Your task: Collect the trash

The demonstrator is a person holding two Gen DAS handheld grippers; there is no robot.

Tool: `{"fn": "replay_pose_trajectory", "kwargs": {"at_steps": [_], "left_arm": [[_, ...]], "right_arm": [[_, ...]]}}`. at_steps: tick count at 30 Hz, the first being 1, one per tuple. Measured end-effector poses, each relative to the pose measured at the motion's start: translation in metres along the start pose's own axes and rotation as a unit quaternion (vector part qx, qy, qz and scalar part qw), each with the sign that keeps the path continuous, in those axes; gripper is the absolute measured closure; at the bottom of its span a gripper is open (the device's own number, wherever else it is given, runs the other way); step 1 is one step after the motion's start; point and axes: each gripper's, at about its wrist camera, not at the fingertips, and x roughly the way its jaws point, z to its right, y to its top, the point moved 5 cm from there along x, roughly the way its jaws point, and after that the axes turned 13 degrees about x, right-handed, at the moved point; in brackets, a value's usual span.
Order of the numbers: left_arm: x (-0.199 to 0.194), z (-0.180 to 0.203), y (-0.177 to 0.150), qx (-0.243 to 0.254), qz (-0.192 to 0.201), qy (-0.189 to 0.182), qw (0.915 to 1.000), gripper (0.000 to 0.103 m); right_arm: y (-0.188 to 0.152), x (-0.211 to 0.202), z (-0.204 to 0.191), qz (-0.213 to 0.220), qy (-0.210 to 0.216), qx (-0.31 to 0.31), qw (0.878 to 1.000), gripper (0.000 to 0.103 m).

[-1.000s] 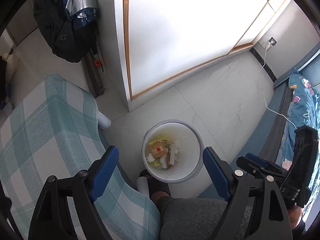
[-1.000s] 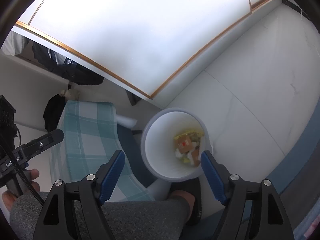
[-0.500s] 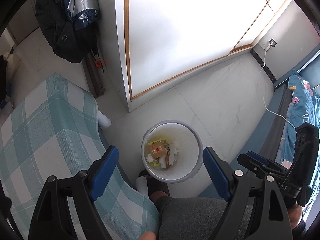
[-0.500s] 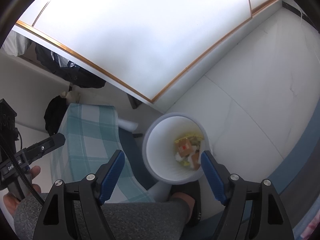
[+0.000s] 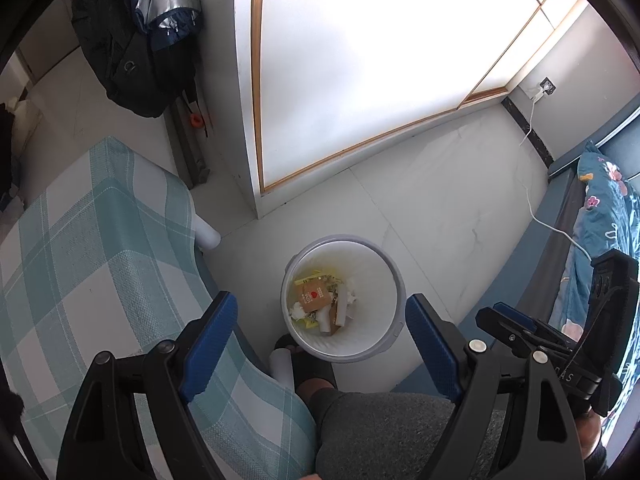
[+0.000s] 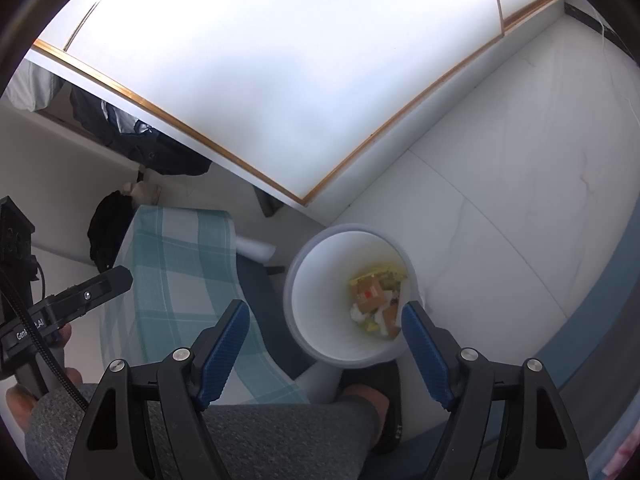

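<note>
A white round bin (image 5: 394, 280) (image 6: 308, 280) stands on the pale floor beside the person's foot. Inside it lies trash (image 5: 322, 304) (image 6: 376, 300): a brown carton with a red mark, yellow wrappers and white crumpled paper. My left gripper (image 5: 320, 336) hangs high above the bin, open, with nothing between its blue pads (image 5: 208, 340). My right gripper (image 6: 326, 344) is also open and empty above the bin. In the left wrist view the right gripper (image 5: 552, 340) shows at the right edge; in the right wrist view the left gripper (image 6: 64, 304) shows at the left.
A table with a teal checked cloth (image 5: 88, 264) (image 6: 180, 268) stands left of the bin. A grey trouser leg (image 5: 400, 436) and black slipper (image 5: 308, 368) are below. A bed with blue floral bedding (image 5: 600, 216) lies right, a white cable (image 5: 536, 200) on the floor, dark jackets (image 5: 136, 36) hanging.
</note>
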Motion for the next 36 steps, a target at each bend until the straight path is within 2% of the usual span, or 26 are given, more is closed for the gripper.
{"fn": "replay_pose_trajectory", "kwargs": {"at_steps": [36], "left_arm": [[0.0013, -0.0007, 0.0002, -0.003, 0.005, -0.004, 1.0, 0.019]], "right_arm": [[-0.0025, 0.0021, 0.0052, 0.003, 0.0, 0.011, 1.0, 0.024]]}}
